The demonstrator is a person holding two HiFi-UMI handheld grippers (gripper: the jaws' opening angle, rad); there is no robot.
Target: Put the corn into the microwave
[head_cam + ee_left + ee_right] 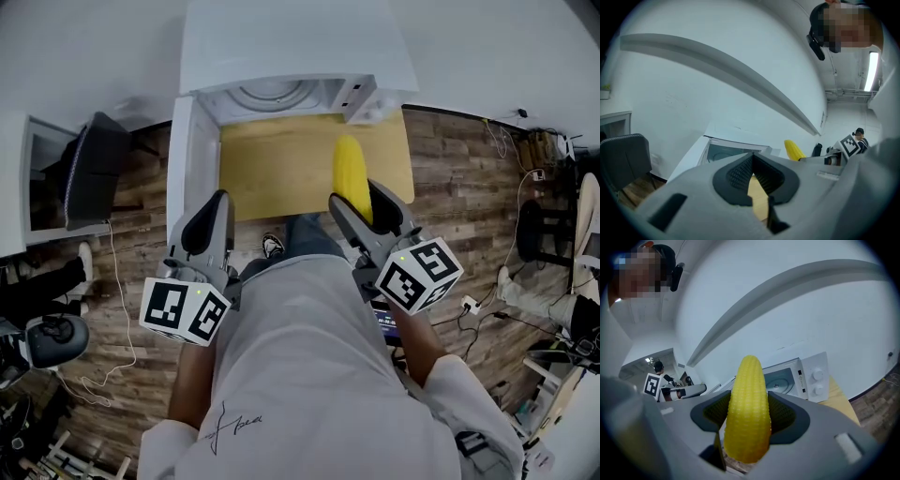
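One white microwave point(291, 56) stands ahead of both pairs of jaws. Its door point(192, 159) is swung wide, just left of your left gripper point(214, 214), so the round turntable point(274, 94) faces you and nothing bars the way in. The wooden table point(272, 173) that carries it stretches below and beyond the jaws, bare in front of the oven. Your left gripper sits beside the open door, jaws closed tip to tip on nothing. It looks parked there, out of the loaded hand's path. Your right gripper point(364, 199) has its jaws clamped on the corn point(351, 169). The pads press the cob's thick lower half from both sides, and the tapered end juts forward past the fingertips towards the oven's mouth. Held lengthwise like that, the cob can likely go in point first. The corn is not yet inside: it rides in the right jaws above the table, short of the opening and to the right of the left jaws.
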